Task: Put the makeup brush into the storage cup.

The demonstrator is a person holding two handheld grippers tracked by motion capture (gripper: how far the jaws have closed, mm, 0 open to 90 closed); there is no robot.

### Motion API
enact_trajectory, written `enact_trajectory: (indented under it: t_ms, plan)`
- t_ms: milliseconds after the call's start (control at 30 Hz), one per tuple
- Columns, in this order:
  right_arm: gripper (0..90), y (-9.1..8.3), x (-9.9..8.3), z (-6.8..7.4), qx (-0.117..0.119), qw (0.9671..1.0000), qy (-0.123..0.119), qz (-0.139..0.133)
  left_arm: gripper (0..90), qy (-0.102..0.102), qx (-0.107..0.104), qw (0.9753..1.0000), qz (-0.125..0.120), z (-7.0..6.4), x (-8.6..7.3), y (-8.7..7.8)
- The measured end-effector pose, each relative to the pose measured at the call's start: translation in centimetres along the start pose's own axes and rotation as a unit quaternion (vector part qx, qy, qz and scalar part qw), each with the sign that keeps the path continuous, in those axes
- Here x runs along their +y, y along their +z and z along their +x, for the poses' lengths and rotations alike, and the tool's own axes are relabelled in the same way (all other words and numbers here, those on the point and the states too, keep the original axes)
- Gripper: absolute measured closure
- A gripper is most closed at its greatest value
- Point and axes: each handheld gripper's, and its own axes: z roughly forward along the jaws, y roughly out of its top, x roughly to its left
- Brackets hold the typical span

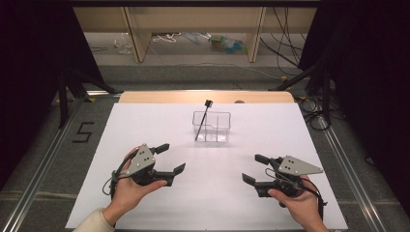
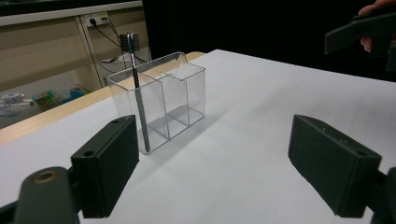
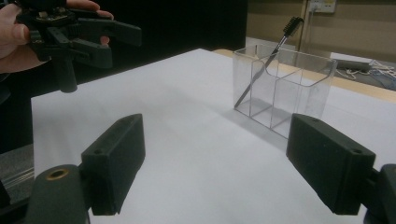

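High view: both grippers, left (image 1: 171, 157) and right (image 1: 255, 168), sit wide open and empty in the lower frame. At center, the brush (image 1: 202, 120) leans in the left compartment of the clear holder (image 1: 212, 126). Best approach from above, pinching the stem below its head.

Left hand-held gripper (image 1: 171, 157) at seven o'clock, gripped in the left hand (image 1: 129, 187), jaws spread wide and aimed toward two o'clock. Right hand-held gripper (image 1: 255, 168) at five o'clock, clasped in the right hand (image 1: 299, 199), jaws likewise wide apart, aimed toward ten o'clock.
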Motion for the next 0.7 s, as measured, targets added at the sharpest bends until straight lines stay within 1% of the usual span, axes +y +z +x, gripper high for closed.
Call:
enact_trajectory:
  t_ms: [33,200,267,300,333,367,567,633,667,700]
  plan:
    - [20.6,0.0,0.0,0.0,0.0,1.0,0.0,0.0,16.3,-0.001,0.001,1.0,0.004,0.0,0.0,-0.2]
    - [20.6,0.0,0.0,0.0,0.0,1.0,0.0,0.0,16.2,-0.002,0.003,1.0,0.002,-0.1,-0.1,-0.6]
    - [20.6,-0.1,0.1,0.0,-0.001,1.0,-0.001,0.007,16.1,-0.004,0.005,1.0,0.002,-0.2,-0.2,-0.8]
    - [20.6,0.0,0.0,0.0,0.0,1.0,0.002,0.0,16.1,-0.004,0.006,1.0,0.002,-0.2,-0.2,-0.9]
    - [20.6,0.0,0.0,0.0,-0.001,1.0,0.002,0.0,16.1,-0.003,0.005,1.0,-0.001,-0.2,-0.3,-1.0]
    - [20.6,-0.1,0.0,0.0,0.001,1.0,0.001,0.004,16.1,-0.003,0.005,1.0,0.002,-0.2,-0.3,-1.1]
    - [20.6,0.0,0.0,0.0,-0.001,1.0,0.001,0.0,16.0,-0.006,0.007,1.0,-0.004,-0.3,-0.5,-1.6]
    - [20.6,-0.1,0.0,0.0,0.0,1.0,0.002,0.004,16.0,-0.007,0.007,0.9999,-0.002,-0.3,-0.5,-1.8]
    - [20.6,-0.1,0.0,0.0,0.0,1.0,0.001,0.003,16.0,-0.101,-0.018,0.9947,-0.009,-1.7,-0.7,-1.6]
    - [20.6,-0.1,0.0,0.0,0.0,1.0,0.002,0.004,16.0,-0.111,-0.02,0.9936,-0.008,-1.8,-0.8,-1.7]
